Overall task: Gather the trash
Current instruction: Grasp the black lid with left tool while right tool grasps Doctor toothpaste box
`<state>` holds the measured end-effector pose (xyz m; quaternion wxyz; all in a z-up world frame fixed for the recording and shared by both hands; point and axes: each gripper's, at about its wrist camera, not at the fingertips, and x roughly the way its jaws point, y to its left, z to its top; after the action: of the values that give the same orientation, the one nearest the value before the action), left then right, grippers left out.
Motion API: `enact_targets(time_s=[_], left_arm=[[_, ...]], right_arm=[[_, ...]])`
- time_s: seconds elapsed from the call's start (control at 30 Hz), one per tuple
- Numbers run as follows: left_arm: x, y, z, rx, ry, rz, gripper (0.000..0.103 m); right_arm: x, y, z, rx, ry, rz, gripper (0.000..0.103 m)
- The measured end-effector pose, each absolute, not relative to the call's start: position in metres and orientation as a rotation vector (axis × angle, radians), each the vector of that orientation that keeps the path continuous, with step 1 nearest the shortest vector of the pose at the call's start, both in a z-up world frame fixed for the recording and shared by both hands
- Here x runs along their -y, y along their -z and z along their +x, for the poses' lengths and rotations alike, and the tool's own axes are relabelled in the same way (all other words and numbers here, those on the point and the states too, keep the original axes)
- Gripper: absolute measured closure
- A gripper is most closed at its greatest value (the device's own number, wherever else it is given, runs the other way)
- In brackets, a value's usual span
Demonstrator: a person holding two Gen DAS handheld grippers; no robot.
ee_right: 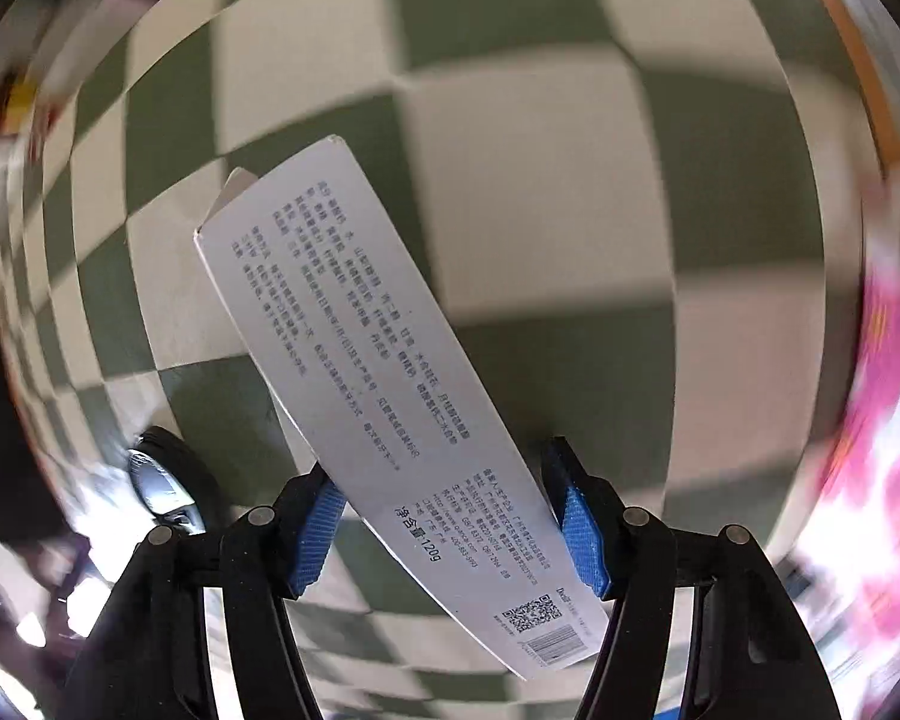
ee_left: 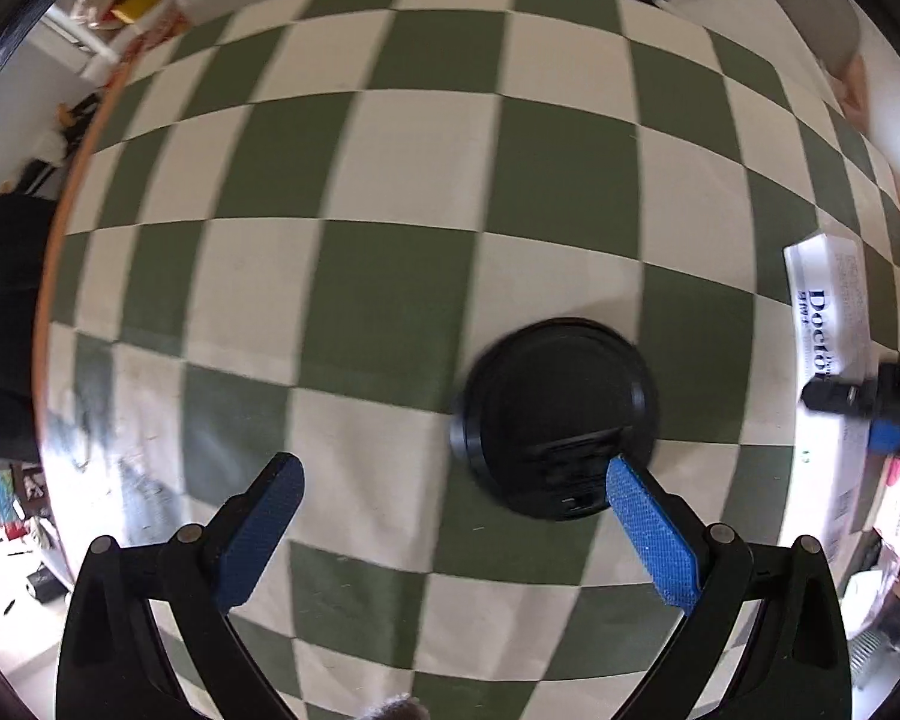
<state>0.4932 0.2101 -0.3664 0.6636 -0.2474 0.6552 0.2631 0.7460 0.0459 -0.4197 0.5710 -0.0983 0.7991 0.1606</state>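
Across the green-and-cream checked tablecloth (ee_left: 390, 192) I am mid-collection: my right gripper (ee_right: 450, 516) grips a long, stiff white cardboard box (ee_right: 378, 384), clear of the cloth, needing a bin I cannot see. My left gripper (ee_left: 450, 516) gapes wide over a round, glossy black plastic lid (ee_left: 555, 420).

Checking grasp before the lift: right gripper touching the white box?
Touching. In the right wrist view the white box runs between the right gripper fingers, and the blue pads press against both of its long edges.
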Motion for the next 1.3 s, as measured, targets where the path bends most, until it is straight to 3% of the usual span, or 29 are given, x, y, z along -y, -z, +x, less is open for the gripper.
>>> enact_targets(time_s=[0.07, 0.3, 0.33, 0.37, 0.43, 0.47, 0.5, 0.53, 0.6, 0.77, 0.97, 1.0, 1.3], left_arm=[[-0.207, 0.372, 0.503, -1.491, -0.563, -0.564, 0.000], [-0.195, 0.401, 0.528, -1.555, -0.512, -0.534, 0.001], [-0.195, 0.403, 0.529, -1.550, -0.513, -0.532, 0.003], [-0.195, 0.403, 0.530, -1.539, -0.508, -0.541, 0.013], [-0.194, 0.401, 0.532, -1.513, -0.526, -0.535, 0.015], [-0.193, 0.399, 0.532, -1.497, -0.532, -0.525, 0.016], [-0.192, 0.399, 0.533, -1.490, -0.532, -0.522, 0.016], [-0.191, 0.400, 0.533, -1.490, -0.534, -0.516, 0.016], [-0.191, 0.401, 0.533, -1.481, -0.537, -0.511, 0.016], [-0.194, 0.402, 0.530, -1.471, -0.543, -0.520, 0.016], [-0.183, 0.397, 0.517, -1.449, -0.549, -0.489, 0.016], [-0.182, 0.394, 0.514, -1.441, -0.550, -0.488, 0.017], [-0.172, 0.354, 0.489, -1.324, -0.587, -0.419, 0.017]], right_arm=[[-0.039, 0.419, 0.737, -1.864, -0.409, -0.218, 0.014], [-0.047, 0.400, 0.708, -1.611, -0.500, -0.401, 0.013], [-0.050, 0.401, 0.705, -1.593, -0.508, -0.431, 0.012], [-0.054, 0.403, 0.703, -1.574, -0.514, -0.469, 0.013], [-0.059, 0.407, 0.698, -1.555, -0.513, -0.507, 0.013], [-0.062, 0.408, 0.694, -1.550, -0.510, -0.517, 0.019], [-0.062, 0.412, 0.693, -1.544, -0.507, -0.525, 0.033], [-0.063, 0.415, 0.684, -1.542, -0.496, -0.535, 0.035], [-0.063, 0.413, 0.680, -1.510, -0.462, -0.502, 0.051], [-0.031, 0.411, 0.663, -1.606, -0.360, -0.264, 0.049], [-0.054, 0.414, 0.638, -1.536, -0.383, -0.447, 0.049], [-0.055, 0.414, 0.634, -1.524, -0.390, -0.455, 0.054], [-0.037, 0.383, 0.598, -1.392, -0.401, -0.432, 0.055]])
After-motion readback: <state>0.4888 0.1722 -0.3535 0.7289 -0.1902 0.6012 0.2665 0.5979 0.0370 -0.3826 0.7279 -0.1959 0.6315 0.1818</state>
